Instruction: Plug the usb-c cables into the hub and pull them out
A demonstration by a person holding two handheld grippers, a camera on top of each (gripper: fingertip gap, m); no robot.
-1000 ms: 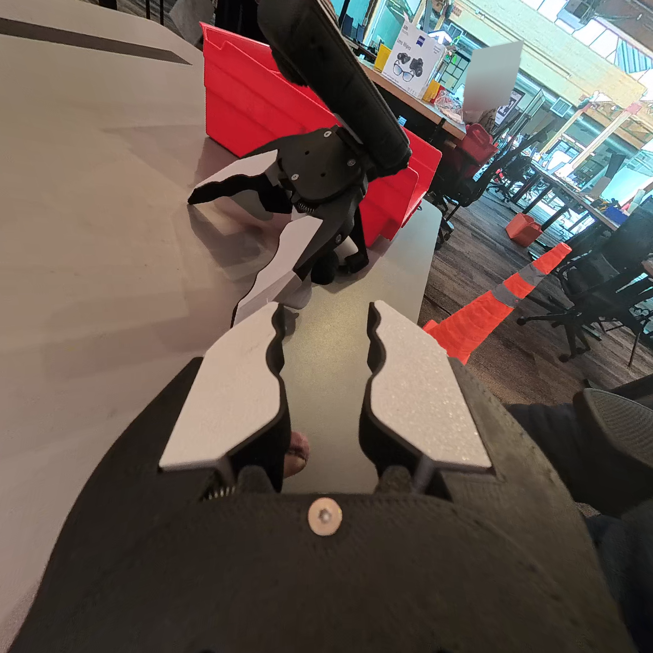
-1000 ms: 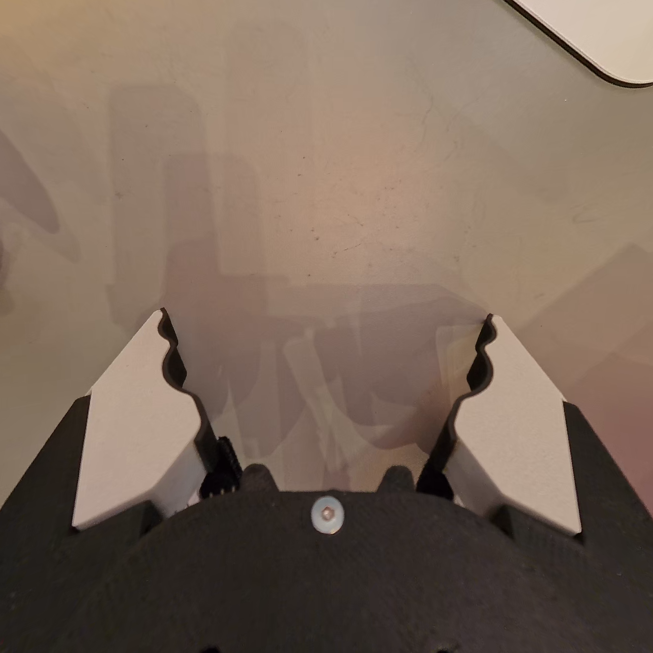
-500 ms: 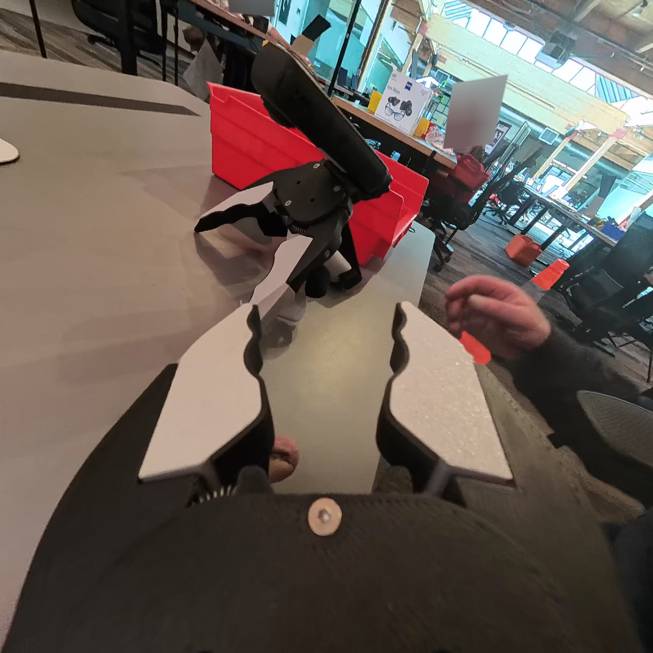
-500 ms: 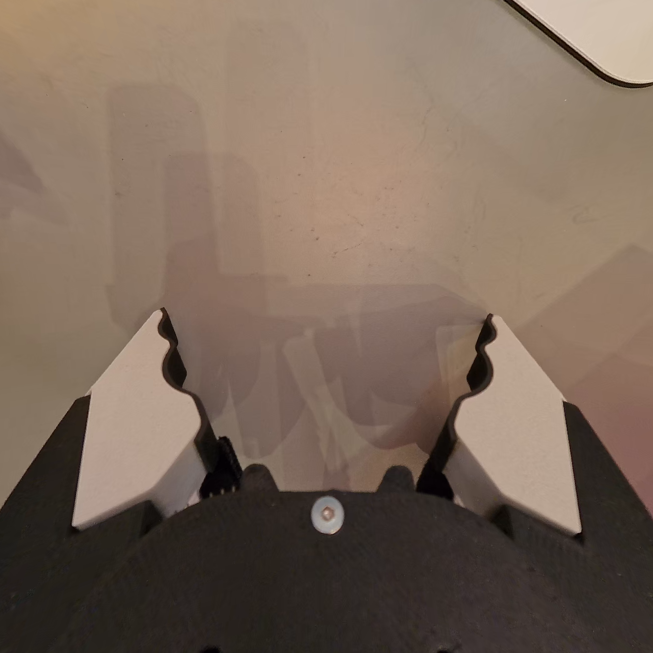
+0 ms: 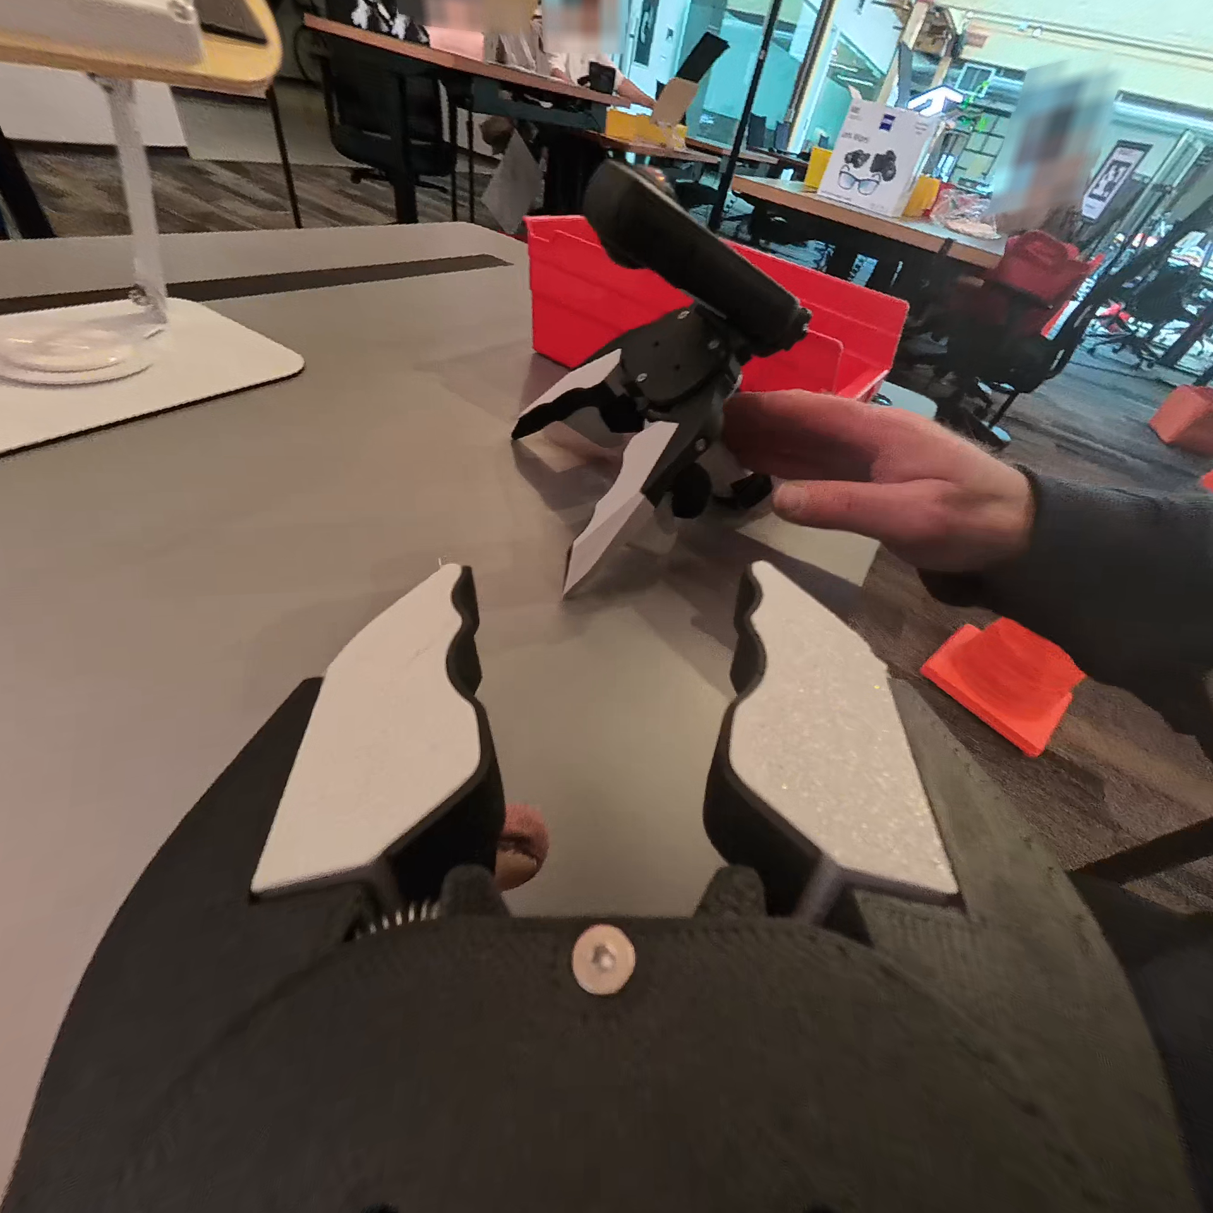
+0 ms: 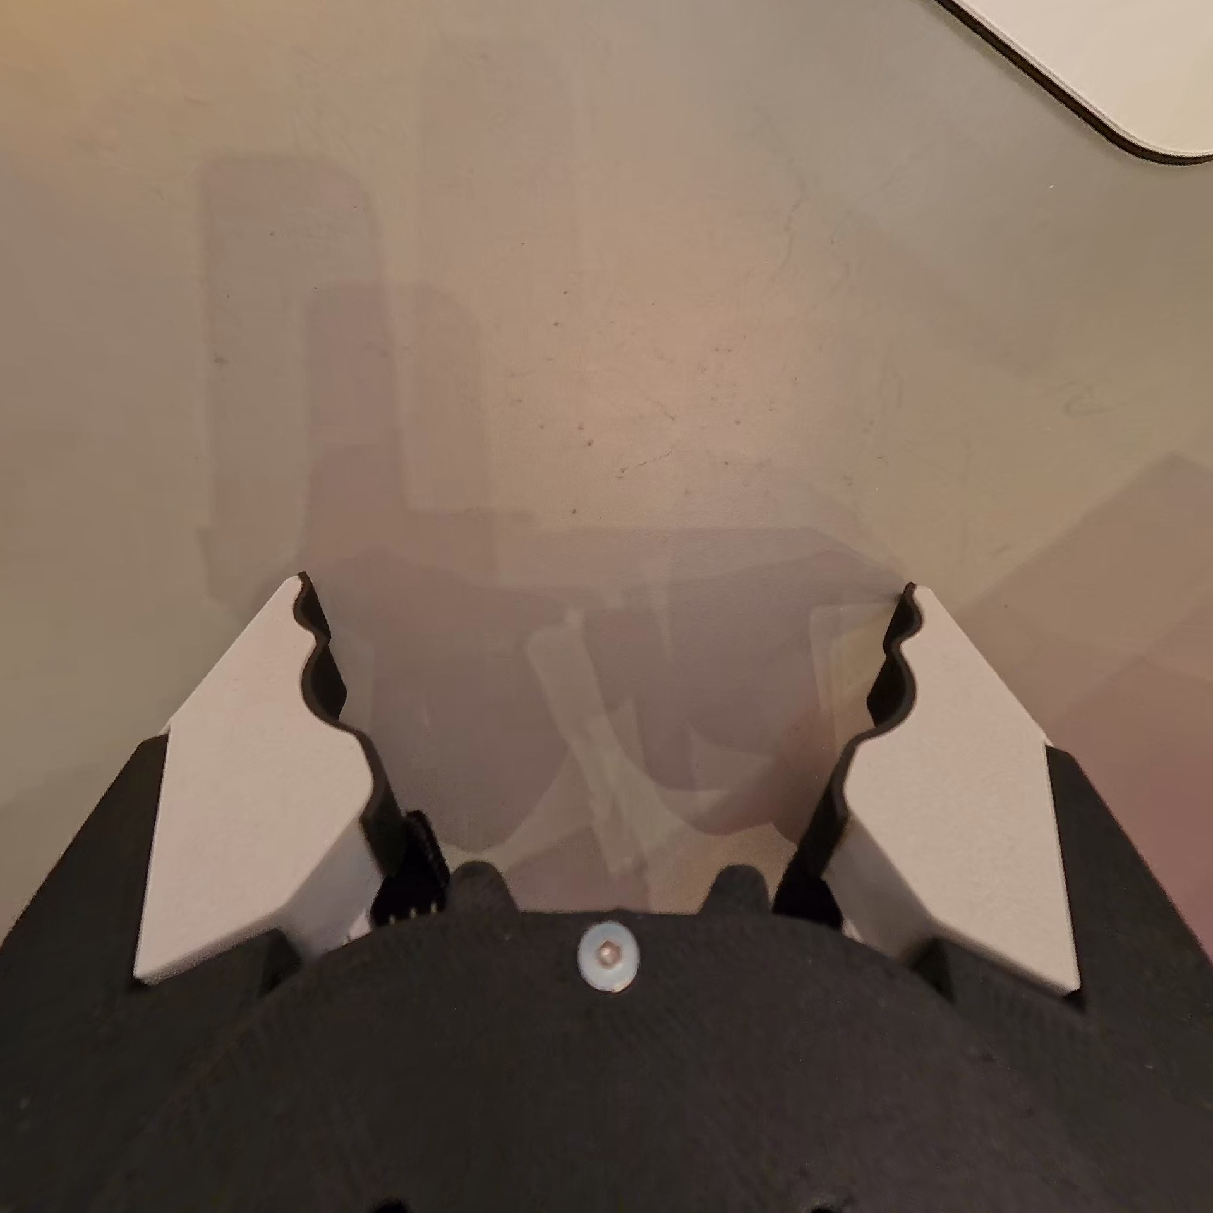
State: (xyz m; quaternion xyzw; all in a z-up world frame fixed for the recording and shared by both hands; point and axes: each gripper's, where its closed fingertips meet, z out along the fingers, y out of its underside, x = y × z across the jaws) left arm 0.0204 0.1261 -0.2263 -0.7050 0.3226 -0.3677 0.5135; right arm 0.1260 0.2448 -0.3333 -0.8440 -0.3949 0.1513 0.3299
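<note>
No hub or usb-c cable shows in either view. My left gripper (image 5: 607,577) is open and empty, held low over the grey table (image 5: 230,525). The right gripper (image 5: 545,512) rests on the table ahead of it, fingers spread wide and tips down, nobody holding it. A person's bare hand (image 5: 873,472) reaches toward its body from the right. In the right wrist view my right gripper (image 6: 604,587) is open and empty, its tips against the bare tabletop (image 6: 591,328).
A red bin (image 5: 656,308) stands behind the resting gripper near the table's far edge. A white mat (image 5: 164,374) with a clear stand is at the left; its corner shows in the right wrist view (image 6: 1116,72). An orange cone (image 5: 998,682) lies on the floor to the right.
The left gripper has swung left and opened wider. The person's hand has come in from the right and now reaches the resting right gripper. The right gripper has not moved.
</note>
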